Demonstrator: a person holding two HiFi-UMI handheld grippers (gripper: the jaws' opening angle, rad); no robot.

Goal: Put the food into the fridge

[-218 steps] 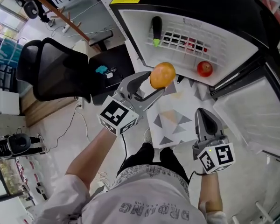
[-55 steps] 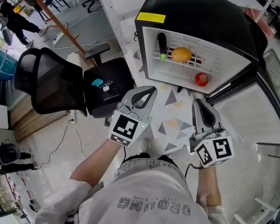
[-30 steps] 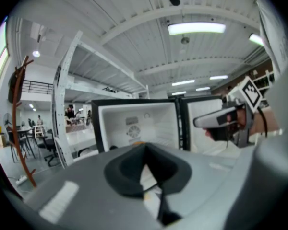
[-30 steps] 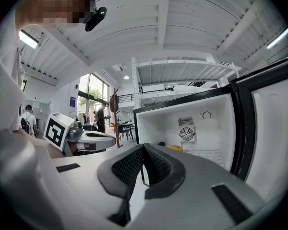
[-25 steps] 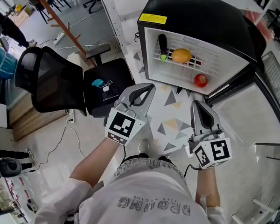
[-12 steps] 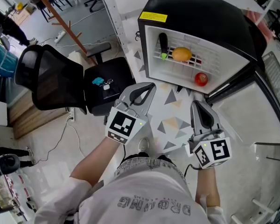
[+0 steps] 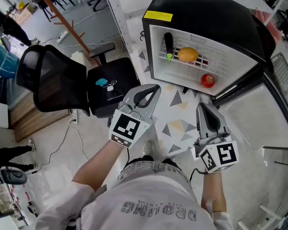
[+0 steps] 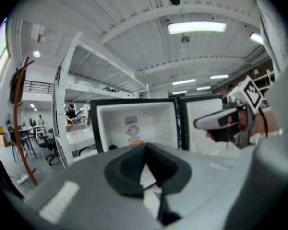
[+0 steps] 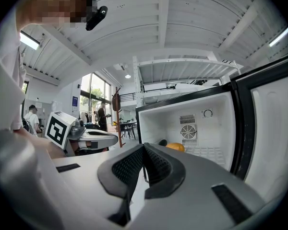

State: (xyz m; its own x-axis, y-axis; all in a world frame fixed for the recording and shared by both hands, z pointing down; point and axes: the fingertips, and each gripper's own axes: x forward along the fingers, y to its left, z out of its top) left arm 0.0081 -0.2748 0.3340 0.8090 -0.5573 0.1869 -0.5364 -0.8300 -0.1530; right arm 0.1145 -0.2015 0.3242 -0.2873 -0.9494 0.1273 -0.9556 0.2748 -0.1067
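Though the apple [image 7: 208,80] shows only overhead, left gripper [image 7: 155,88] and right gripper [image 7: 202,107] jaws meet.

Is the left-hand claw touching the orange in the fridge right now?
Apart. In the head view the left gripper, shut and empty, hangs short of the fridge; patterned floor shows between it and the orange on the shelf inside.

I see my grey left gripper [image 8: 145,150], jaws together and empty, facing the open black white-lined fridge [image 8: 153,121]; the grey right gripper [image 8: 216,122] hangs at the right.
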